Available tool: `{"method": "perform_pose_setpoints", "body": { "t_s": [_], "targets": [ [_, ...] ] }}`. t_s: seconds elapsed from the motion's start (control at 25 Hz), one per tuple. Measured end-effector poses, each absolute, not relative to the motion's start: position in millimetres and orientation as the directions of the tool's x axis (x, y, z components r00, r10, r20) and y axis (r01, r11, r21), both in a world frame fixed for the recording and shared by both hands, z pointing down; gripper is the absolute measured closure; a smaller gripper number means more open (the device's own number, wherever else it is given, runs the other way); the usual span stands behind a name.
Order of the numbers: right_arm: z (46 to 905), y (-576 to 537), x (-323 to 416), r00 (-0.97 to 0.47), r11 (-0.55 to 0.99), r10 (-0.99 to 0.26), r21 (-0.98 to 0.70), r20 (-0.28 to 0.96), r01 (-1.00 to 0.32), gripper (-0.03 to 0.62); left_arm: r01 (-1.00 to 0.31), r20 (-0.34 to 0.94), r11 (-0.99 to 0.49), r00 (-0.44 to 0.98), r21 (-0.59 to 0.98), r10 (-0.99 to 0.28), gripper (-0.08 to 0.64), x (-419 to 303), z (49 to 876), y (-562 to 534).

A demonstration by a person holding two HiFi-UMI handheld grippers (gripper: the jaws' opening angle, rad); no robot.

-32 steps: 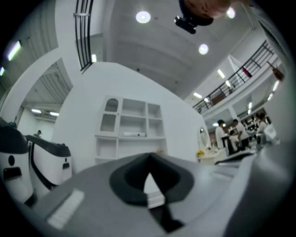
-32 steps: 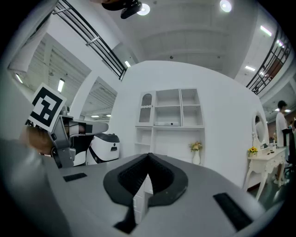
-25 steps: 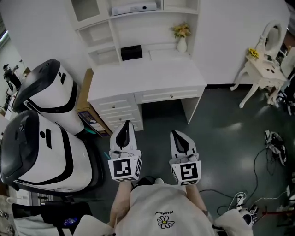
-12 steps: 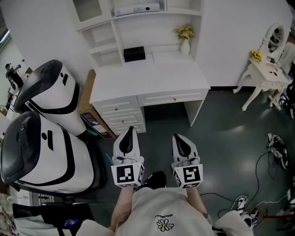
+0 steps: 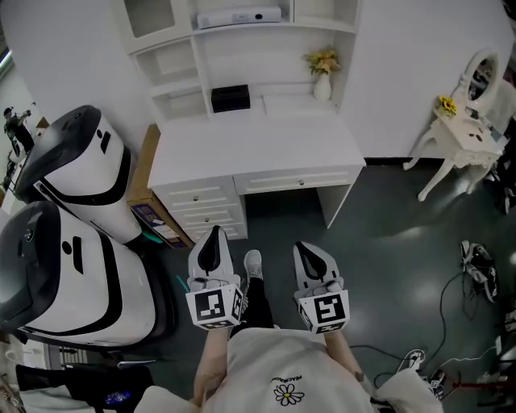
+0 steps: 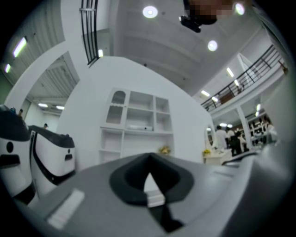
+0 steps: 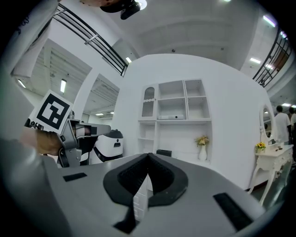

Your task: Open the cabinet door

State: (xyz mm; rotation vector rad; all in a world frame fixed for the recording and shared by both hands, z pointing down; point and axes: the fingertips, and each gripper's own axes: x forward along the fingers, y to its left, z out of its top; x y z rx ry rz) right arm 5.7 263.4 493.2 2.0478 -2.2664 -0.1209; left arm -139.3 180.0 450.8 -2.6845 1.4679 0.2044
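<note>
No wording can be read for certain. At six o'clock in the head view, a tiny line of print [image 5: 287,373] arches over a daisy emblem [image 5: 289,389] on the person's pale shirt [image 5: 262,351], too small to make out. The left gripper [image 5: 214,234] and right gripper [image 5: 303,247] each carry a square black-and-white coded marker, pattern only.

Dark glossy floor [image 5: 387,242] with loose cables [image 5: 448,292] at the right, plain white wall [image 5: 403,64] behind a white desk [image 5: 258,145] topped by a shelf unit [image 5: 242,56], small white table [image 5: 463,133] with oval mirror [image 5: 482,73] alongside, round ceiling lights [image 6: 150,11] overhead.
</note>
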Motion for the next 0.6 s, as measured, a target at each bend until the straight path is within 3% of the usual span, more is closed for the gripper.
{"method": "perform_pose_setpoints", "body": {
  "t_s": [0.6],
  "targets": [
    [483,165,59,-0.029,0.029,-1.0,0.105,-0.002,-0.994,0.592,-0.816,-0.181,-0.577,0.569,-0.007,-0.802,0.555,-85,433,61]
  ]
}}
